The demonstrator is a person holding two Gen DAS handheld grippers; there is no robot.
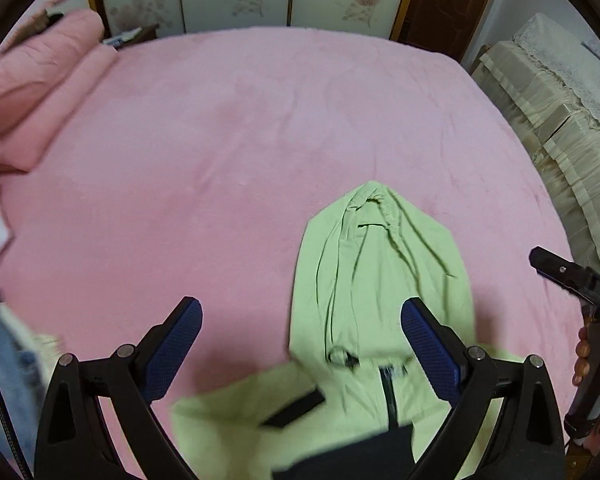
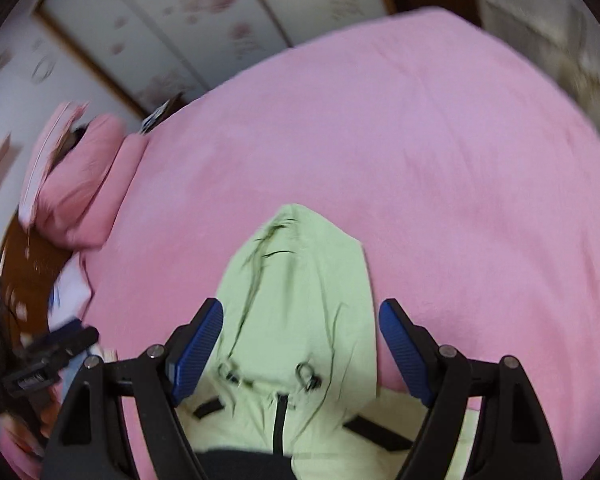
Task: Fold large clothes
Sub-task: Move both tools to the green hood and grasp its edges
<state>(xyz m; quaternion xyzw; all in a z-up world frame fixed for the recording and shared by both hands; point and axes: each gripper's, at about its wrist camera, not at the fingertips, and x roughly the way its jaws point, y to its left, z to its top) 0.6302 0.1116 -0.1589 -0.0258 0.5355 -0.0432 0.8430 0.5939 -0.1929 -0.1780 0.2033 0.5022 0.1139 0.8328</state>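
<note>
- Hovering above the bed, the left gripper point(image 1: 300, 330) has its blue pads spread wide with nothing between them
- The right gripper point(image 2: 300, 332) is spread just as wide and empty, over the hood of the green hooded jacket point(image 2: 300, 292)
- The jacket lies flat on the pink bedspread point(image 1: 260, 120), hood pointing away, black zip near the bottom edge
- Beyond the hood the bedspread is bare up to the far edge
- Pink pillows point(image 1: 40, 92) sit at the far-left corner
</note>
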